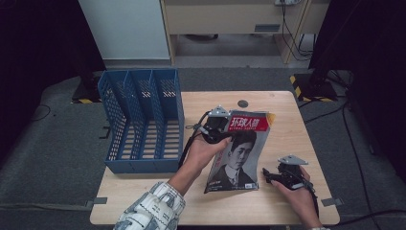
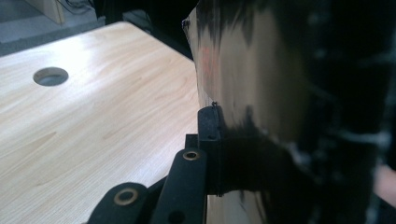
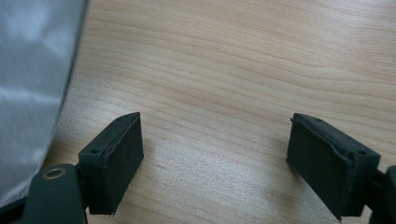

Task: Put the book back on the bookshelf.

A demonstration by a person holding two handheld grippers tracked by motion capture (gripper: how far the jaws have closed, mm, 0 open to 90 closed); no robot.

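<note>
Glossy magazine (image 1: 239, 153) raised at table (image 1: 282, 143) centre, left gripper (image 1: 214, 128) clamped on its 10 o'clock edge. Right gripper (image 1: 268, 175) at 4 o'clock, jaws apart over pale woodgrain. Blue perforated plastic rack (image 1: 143, 120) at 9 o'clock.

My left gripper (image 1: 219, 125) hides the magazine's (image 1: 238, 152) upper left edge. Up close that cover (image 2: 261, 93) blurs and covers my far finger. My right sleeve is cut off below.
</note>
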